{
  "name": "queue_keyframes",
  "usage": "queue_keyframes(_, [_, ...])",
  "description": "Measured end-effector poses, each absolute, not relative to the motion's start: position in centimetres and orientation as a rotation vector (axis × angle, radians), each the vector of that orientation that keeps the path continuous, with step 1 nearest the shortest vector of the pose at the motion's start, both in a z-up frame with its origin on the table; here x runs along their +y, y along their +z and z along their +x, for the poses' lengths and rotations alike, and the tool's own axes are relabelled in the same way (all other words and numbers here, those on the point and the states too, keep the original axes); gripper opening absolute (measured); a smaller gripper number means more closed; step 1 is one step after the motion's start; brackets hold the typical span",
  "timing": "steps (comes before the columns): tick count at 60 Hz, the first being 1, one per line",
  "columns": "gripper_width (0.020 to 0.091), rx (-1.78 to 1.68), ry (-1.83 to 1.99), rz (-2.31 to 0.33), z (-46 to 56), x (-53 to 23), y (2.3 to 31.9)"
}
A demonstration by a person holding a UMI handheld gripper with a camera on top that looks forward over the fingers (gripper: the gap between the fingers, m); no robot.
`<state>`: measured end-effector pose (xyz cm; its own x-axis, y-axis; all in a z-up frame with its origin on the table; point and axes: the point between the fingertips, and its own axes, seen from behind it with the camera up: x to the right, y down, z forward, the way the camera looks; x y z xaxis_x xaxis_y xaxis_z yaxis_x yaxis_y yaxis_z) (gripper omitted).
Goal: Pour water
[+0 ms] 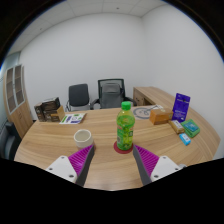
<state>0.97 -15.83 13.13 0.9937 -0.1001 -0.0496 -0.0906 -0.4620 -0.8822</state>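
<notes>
A green bottle [125, 127] with a red cap stands upright on a red coaster [122, 148] on the wooden table [60, 138]. A short grey cup [82, 137] sits on the table to the bottle's left. My gripper [114, 160] is open, its two purple pads [83, 159] spread wide with bare tabletop between them. The bottle stands just ahead of the fingers, a little right of the midline, and neither finger touches it. The cup lies just beyond the left finger.
Further right on the table are an orange item [143, 113], a brown box [160, 117], a purple upright card [180, 106] and teal packets [187, 130]. Books [72, 118] and a magazine stand [46, 109] sit at the back left. Two office chairs [96, 96] stand beyond the table.
</notes>
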Motion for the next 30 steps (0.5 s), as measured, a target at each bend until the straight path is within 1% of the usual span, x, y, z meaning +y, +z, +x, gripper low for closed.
queue_keyframes(2, [0.0793,0.13,-0.013,-2.054,-0.1,-16.5,14.3])
queue_keyframes(15, [0.0802,0.124,-0.035,-2.016,-3.5,-18.8,18.9])
queue_keyframes(30, [0.0797,0.157,-0.047,-1.998,-5.3,-19.5,21.3])
